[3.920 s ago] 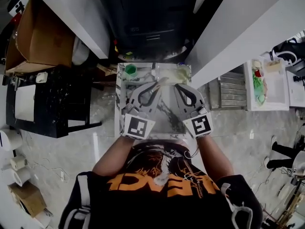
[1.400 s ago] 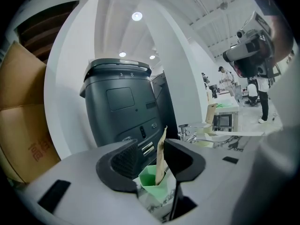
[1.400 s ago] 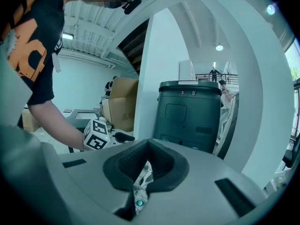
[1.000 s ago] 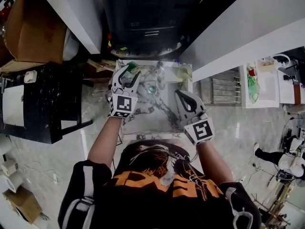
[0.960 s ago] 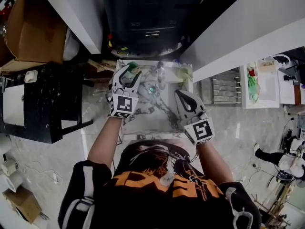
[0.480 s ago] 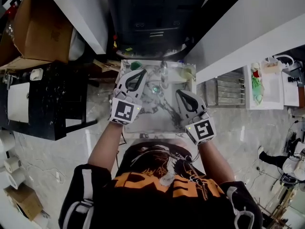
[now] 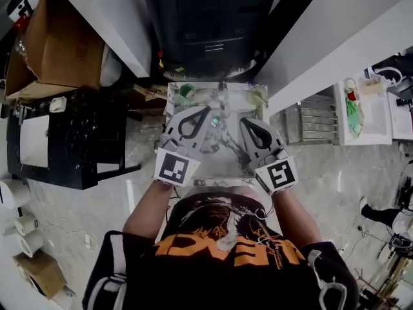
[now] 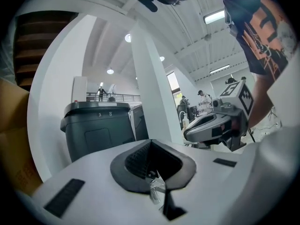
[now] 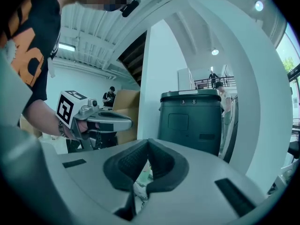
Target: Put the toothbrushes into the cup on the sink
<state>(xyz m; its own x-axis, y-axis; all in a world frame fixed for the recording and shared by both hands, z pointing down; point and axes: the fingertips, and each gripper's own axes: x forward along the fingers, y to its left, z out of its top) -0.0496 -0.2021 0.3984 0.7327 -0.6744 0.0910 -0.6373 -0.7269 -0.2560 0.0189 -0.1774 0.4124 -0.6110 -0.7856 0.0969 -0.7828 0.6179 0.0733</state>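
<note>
Grippers sit nearest, close in front of the person's chest. The left gripper (image 7: 206,112) and the right gripper (image 7: 245,121) both hover over the marble counter (image 7: 216,163). Fingers on each are pressed together, with nothing clamped between them. Further back, the green cup (image 7: 186,91) stands at the counter's far-left corner, just beyond the left gripper. The toothbrushes are too small to pick out, in the cup or elsewhere. Judgement: between pickups, or finished. Next move calls for finding any remaining brush, opening the fingers and grasping its handle.
</note>
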